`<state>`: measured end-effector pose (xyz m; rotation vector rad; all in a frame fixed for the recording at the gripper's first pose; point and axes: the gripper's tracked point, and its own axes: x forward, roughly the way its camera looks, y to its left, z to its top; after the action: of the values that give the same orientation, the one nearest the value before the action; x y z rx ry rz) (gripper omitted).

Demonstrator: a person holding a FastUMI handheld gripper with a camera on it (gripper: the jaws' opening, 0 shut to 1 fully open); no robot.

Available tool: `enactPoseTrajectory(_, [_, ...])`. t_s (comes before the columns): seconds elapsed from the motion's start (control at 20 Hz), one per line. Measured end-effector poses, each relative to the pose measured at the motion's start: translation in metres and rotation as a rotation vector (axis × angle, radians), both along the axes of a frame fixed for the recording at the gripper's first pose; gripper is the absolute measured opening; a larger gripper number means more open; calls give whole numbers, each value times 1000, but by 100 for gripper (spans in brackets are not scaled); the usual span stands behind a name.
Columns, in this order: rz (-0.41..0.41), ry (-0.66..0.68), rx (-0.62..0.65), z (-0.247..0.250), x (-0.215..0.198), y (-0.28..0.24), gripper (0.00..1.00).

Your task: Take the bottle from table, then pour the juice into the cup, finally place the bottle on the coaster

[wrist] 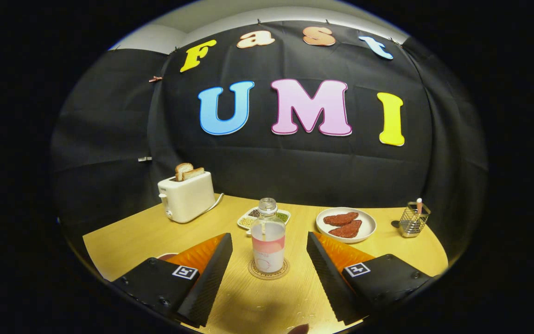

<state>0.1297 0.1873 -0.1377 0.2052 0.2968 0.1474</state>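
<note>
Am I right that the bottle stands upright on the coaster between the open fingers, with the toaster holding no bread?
Not quite: the gripper view shows two slices of bread in the toaster. The rest holds: the bottle stands upright on the coaster, between the open fingers.

Little can be read here. The bottle [268, 236], in the lower middle of the frame, carries a pink and white label band, but its print is too small to make out. The coaster [268, 270] under it has a ring of lettering round its rim, too fine and blurred to read. Each finger of the tool [269, 269] bears a small square black-and-white marker, a coded pattern with no letters or numbers.
</note>
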Motion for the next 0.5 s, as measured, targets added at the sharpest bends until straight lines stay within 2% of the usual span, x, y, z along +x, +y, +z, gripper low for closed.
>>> enactPoseTrajectory(0.3, [-15, -52, 19, 50, -27, -24, 98])
enactPoseTrajectory(0.5, [5, -83, -10, 71, -42, -31, 98])
